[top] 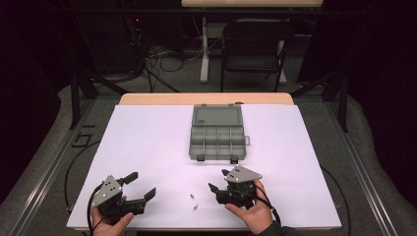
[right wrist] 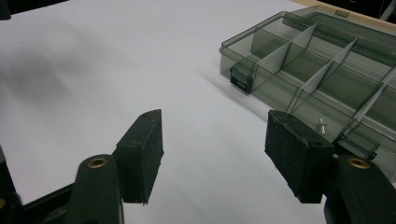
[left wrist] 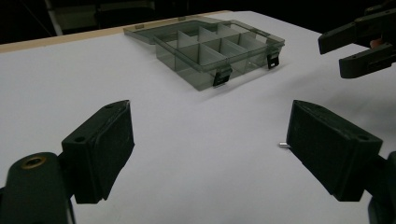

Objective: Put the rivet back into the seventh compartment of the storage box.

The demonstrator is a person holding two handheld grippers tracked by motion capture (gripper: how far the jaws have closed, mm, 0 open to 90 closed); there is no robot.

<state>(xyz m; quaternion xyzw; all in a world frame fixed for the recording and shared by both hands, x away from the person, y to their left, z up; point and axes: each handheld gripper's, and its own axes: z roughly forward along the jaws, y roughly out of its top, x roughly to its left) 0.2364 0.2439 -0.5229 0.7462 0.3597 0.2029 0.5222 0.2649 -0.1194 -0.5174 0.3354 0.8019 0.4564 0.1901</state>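
A clear grey compartment box (top: 217, 139) lies open at the table's middle, its lid (top: 217, 116) folded back. Two tiny metal screws (top: 192, 196) lie on the white sheet near the front edge, between my grippers. My left gripper (top: 142, 185) is open at the front left and holds nothing. My right gripper (top: 217, 180) is open at the front right, also with nothing in it. In the left gripper view the open gripper (left wrist: 210, 135) faces the box (left wrist: 215, 51), with one screw (left wrist: 283, 145) by the right jaw. In the right gripper view the gripper (right wrist: 215, 140) is open beside the box (right wrist: 317, 70), where a small screw (right wrist: 322, 124) appears in a front compartment.
A white sheet (top: 147, 142) covers the table, with a wooden edge (top: 206, 99) at the back. A black folding chair (top: 253, 49) and cables stand on the floor beyond. The other gripper (left wrist: 362, 42) appears at the upper right of the left gripper view.
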